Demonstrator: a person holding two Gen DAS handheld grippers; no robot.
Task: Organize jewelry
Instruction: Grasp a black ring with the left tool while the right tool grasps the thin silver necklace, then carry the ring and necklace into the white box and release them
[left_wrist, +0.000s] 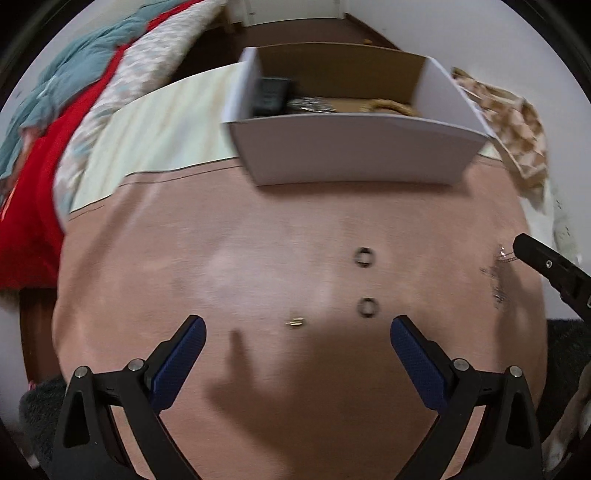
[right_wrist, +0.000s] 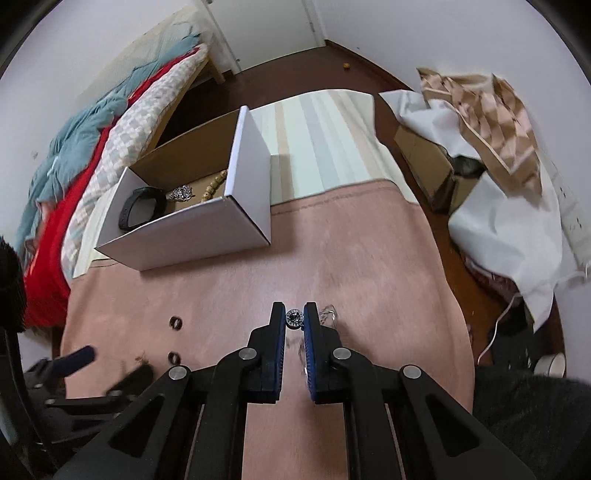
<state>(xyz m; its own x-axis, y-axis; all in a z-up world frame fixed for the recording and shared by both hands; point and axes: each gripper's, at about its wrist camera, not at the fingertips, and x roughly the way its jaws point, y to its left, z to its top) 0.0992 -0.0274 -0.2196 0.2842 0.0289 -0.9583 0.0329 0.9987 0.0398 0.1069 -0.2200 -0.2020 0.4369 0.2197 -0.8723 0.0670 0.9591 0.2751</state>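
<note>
My left gripper (left_wrist: 297, 326) is open above the pink blanket (left_wrist: 258, 369), with a small gold earring (left_wrist: 294, 323) between its fingertips and two dark rings (left_wrist: 364, 256) (left_wrist: 367, 307) just beyond. My right gripper (right_wrist: 294, 318) is shut on a round silver pendant (right_wrist: 294, 318), its chain (right_wrist: 328, 314) trailing off to the right. The right gripper also shows at the left wrist view's right edge (left_wrist: 554, 269). A white cardboard box (right_wrist: 207, 229) holds a black band (right_wrist: 142, 210), a silver piece (right_wrist: 181, 192) and beads (right_wrist: 214, 184).
The box (left_wrist: 351, 151) stands at the blanket's far edge. A striped sheet (right_wrist: 325, 136) lies beyond. Red and teal bedding (right_wrist: 74, 166) is piled at the left. Cardboard, white cloth and a patterned bag (right_wrist: 491, 122) crowd the right.
</note>
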